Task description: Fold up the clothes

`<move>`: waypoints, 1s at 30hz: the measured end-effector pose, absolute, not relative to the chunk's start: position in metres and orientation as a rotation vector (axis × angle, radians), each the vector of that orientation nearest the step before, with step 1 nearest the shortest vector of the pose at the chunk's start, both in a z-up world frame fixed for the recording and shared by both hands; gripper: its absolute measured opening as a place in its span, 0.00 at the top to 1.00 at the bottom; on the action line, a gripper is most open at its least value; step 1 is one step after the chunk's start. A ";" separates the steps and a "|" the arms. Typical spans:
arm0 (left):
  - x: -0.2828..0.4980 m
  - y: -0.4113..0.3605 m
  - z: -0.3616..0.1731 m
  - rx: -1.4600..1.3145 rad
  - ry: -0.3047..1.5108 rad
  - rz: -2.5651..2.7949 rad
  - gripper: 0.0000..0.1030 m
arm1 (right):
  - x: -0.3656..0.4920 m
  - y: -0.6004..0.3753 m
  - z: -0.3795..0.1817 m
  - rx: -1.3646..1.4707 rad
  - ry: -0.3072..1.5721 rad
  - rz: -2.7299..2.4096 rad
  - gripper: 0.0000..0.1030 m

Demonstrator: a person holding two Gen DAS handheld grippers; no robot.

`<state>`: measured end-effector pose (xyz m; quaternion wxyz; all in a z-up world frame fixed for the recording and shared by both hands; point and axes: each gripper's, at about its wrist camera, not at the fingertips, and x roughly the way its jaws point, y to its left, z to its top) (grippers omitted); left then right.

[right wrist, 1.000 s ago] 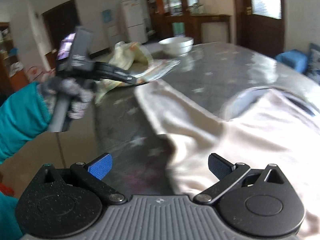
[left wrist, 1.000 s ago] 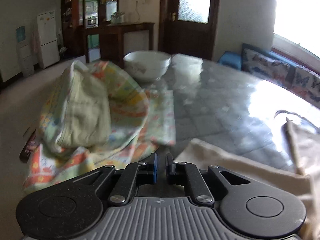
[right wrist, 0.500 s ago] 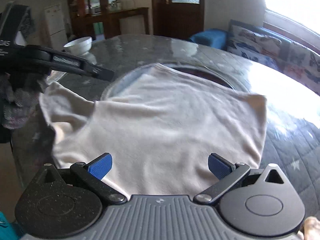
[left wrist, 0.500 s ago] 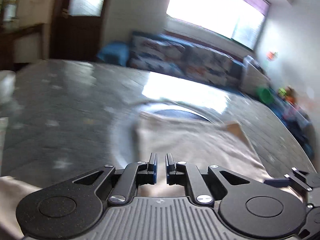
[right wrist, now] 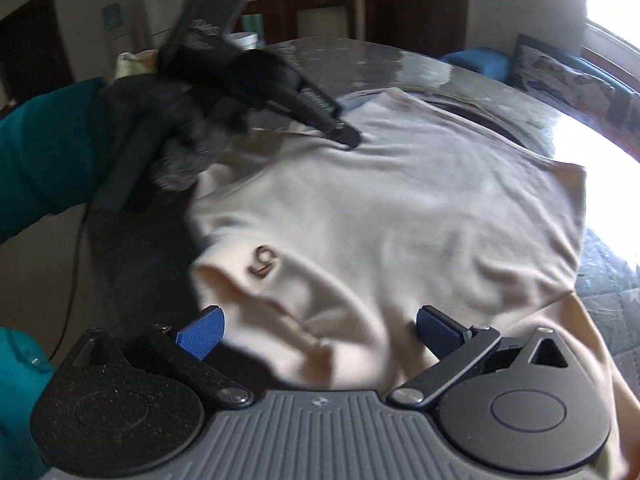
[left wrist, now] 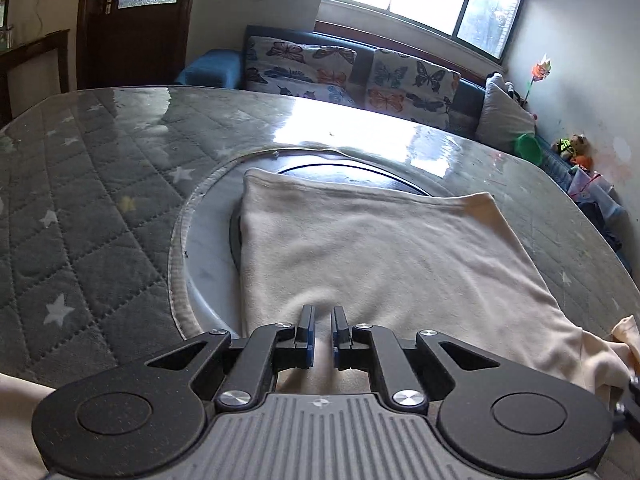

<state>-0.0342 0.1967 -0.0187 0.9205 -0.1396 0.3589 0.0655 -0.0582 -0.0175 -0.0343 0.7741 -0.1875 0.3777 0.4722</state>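
A cream T-shirt [left wrist: 384, 256] lies spread on the round table, also in the right wrist view [right wrist: 400, 216], with a small brown logo [right wrist: 262, 266] near its collar. My left gripper [left wrist: 321, 320] is shut with a thin gap between its pads, low over the shirt's near edge; no cloth shows between the pads. In the right wrist view the left gripper [right wrist: 348, 138] has its tip down on the shirt's far left part. My right gripper [right wrist: 318, 326] is open and empty, just above the shirt's collar end.
The table [left wrist: 80, 208] has a grey quilted star cover and a round inset turntable [left wrist: 208, 248] under the shirt. A sofa with butterfly cushions [left wrist: 352, 72] stands beyond the far edge. A white bowl [right wrist: 244, 40] and patterned cloth [right wrist: 136, 60] sit at the far left.
My left gripper swung from the patterned cloth pile round to the cream shirt and came down onto it. My right gripper stayed open and moved over the shirt's collar end.
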 end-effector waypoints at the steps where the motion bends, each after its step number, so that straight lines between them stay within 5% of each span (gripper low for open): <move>1: -0.034 0.196 -0.018 -0.282 0.737 0.137 0.91 | -0.060 -0.020 -0.033 -0.397 0.819 1.026 0.00; 12: -0.046 0.149 0.006 -0.180 0.694 0.036 0.51 | -0.048 -0.098 0.007 -0.242 0.720 0.777 0.00; 30: -0.063 0.024 -0.017 0.050 0.776 -0.323 0.37 | 0.002 -0.220 -0.028 -0.346 0.692 0.070 0.00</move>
